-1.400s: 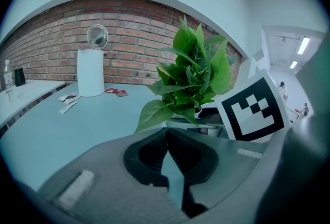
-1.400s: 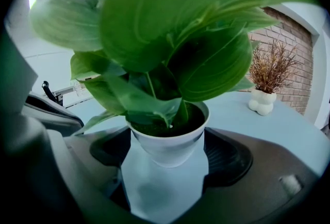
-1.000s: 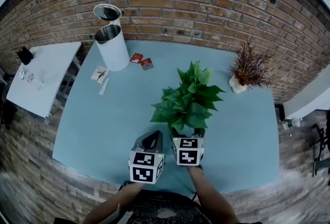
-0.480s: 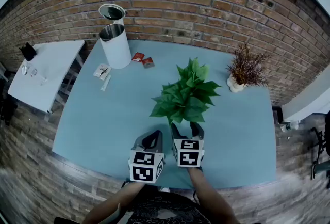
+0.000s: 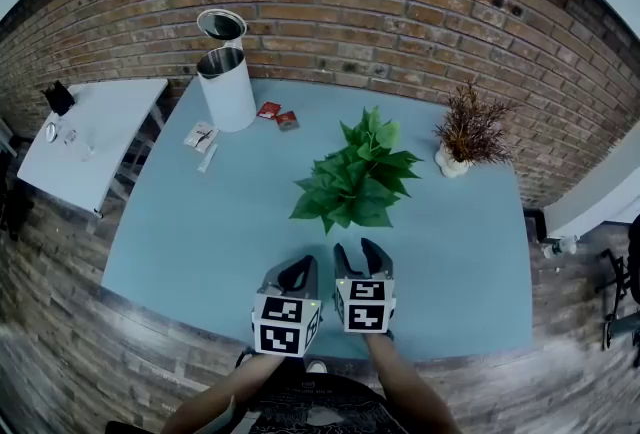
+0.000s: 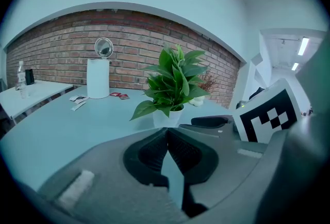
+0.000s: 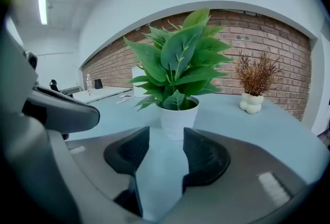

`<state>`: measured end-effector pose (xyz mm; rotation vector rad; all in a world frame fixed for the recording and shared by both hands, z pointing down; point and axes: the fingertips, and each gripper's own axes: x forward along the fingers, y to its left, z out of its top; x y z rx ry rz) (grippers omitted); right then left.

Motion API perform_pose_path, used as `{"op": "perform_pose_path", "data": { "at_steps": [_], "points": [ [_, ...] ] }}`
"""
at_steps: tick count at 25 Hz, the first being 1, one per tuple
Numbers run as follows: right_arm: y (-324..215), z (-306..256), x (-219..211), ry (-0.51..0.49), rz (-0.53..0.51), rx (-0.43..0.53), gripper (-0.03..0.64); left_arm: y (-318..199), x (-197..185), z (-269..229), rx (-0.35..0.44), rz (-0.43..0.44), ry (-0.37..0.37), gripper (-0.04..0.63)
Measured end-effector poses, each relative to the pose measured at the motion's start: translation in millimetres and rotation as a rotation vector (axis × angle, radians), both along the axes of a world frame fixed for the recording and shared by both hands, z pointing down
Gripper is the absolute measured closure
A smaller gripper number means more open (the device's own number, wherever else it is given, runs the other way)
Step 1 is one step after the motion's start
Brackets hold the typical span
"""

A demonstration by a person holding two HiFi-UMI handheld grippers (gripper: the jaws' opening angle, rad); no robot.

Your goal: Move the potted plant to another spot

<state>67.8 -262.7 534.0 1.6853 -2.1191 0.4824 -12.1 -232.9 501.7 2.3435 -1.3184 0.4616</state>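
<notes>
The potted plant point(image 5: 355, 177), green leaves in a white pot point(image 7: 177, 117), stands upright near the middle of the blue table point(image 5: 200, 232). From the head view its leaves hide the pot. My right gripper point(image 5: 357, 249) sits just in front of the pot and does not touch it. Its jaws are closing, with only bare table between them, as the right gripper view point(image 7: 166, 134) shows. My left gripper point(image 5: 293, 272) hangs beside it on the left, shut and holding nothing. In the left gripper view the gripper point(image 6: 166, 131) has the plant point(image 6: 172, 81) ahead and slightly right.
A white cylindrical bin point(image 5: 226, 87) with its lid up stands at the table's back left, with red packets point(image 5: 277, 115) and white papers point(image 5: 200, 137) near it. A dried plant in a white vase point(image 5: 465, 137) stands back right. A white side table point(image 5: 90, 137) is at the left, with a brick wall behind.
Both grippers have drawn back toward the person. The right gripper has come away from the pot under the leaves and its jaws have narrowed. The plant stays where it was.
</notes>
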Motion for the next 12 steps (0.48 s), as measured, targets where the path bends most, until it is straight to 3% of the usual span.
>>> {"op": "perform_pose_path", "data": {
  "at_steps": [12],
  "points": [
    [28.0, -18.6, -4.8, -0.040, -0.022, 0.026, 0.479, 22.2, 3.9, -6.5, 0.017, 0.002, -0.001, 0.594]
  ]
}}
